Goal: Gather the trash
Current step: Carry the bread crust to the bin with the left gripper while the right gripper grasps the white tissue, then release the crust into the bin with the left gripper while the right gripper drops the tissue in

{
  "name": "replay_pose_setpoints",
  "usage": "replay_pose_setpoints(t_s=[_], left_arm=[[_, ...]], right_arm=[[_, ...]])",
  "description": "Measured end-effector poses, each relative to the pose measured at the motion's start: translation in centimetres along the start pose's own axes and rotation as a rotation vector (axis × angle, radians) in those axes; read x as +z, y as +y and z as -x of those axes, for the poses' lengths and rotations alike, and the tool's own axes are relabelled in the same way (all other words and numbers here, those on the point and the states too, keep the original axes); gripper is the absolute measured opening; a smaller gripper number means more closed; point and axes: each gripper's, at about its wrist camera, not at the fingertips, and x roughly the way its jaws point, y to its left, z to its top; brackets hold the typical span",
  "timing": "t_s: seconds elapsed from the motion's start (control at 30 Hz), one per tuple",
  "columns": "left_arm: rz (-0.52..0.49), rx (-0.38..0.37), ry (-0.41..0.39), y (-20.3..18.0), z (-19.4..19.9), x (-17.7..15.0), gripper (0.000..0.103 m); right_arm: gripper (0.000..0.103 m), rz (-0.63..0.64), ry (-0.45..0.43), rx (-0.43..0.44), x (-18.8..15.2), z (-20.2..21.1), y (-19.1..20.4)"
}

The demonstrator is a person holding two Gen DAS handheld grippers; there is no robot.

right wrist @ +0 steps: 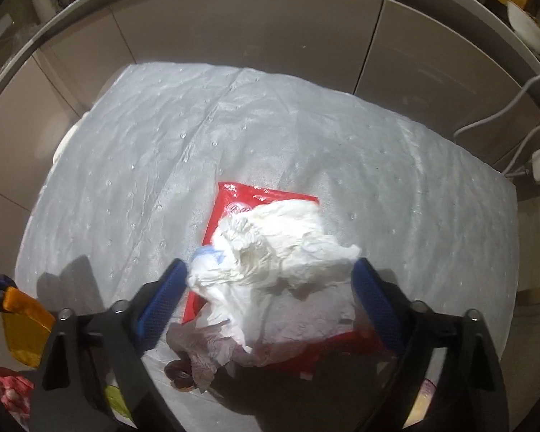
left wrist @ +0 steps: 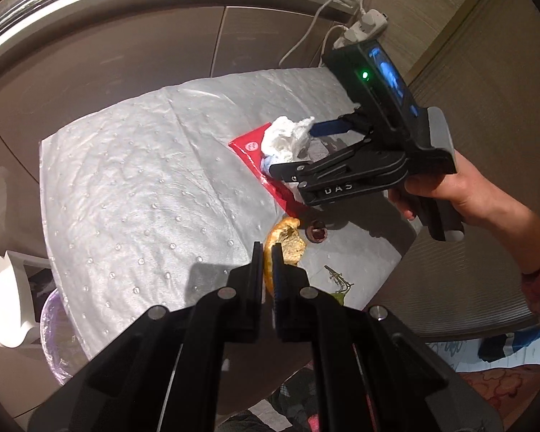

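Two grippers. Left gripper (left wrist: 267,248): fingers pinching orange peel (left wrist: 286,243) at its tips. Right gripper (right wrist: 270,270): fingers spread wide, straddling crumpled white tissue (right wrist: 270,248), which lies on red wrapper (right wrist: 230,205) directly ahead.

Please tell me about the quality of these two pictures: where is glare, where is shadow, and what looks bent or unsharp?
Left wrist view: glare on the silver mat; fisheye bends the counter edge; the left claw throws a shadow on the mat. Right wrist view: the crumpled tissue is nearly overexposed; dark shadow below it; the right claw looks slightly unsharp.
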Motion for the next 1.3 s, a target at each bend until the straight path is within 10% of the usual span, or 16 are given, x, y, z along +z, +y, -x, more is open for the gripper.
replay_pose_setpoints(t_s=[0.17,0.43,0.83,1.3], left_arm=[[0.036,0.016,-0.018,1.5,1.2,-0.5,0.005],[0.085,0.035,-0.082,4.0,5.2,-1.6,0.005],[0.145,0.167,-0.125,11.4,12.3,-7.1,0.005],[0.134,0.202,0.168,21.6,0.3,-17.4,0.005]], right_arm=[[0.019,0.044,0.021,0.002,0.1,0.0,0.6],[0.017,-0.05,-0.081,0.082,0.5,6.3,1.0],[0.017,0.034,-0.211,0.246,2.9,14.5,13.4],[0.017,0.069,-0.106,0.299,4.5,11.6,25.0]])
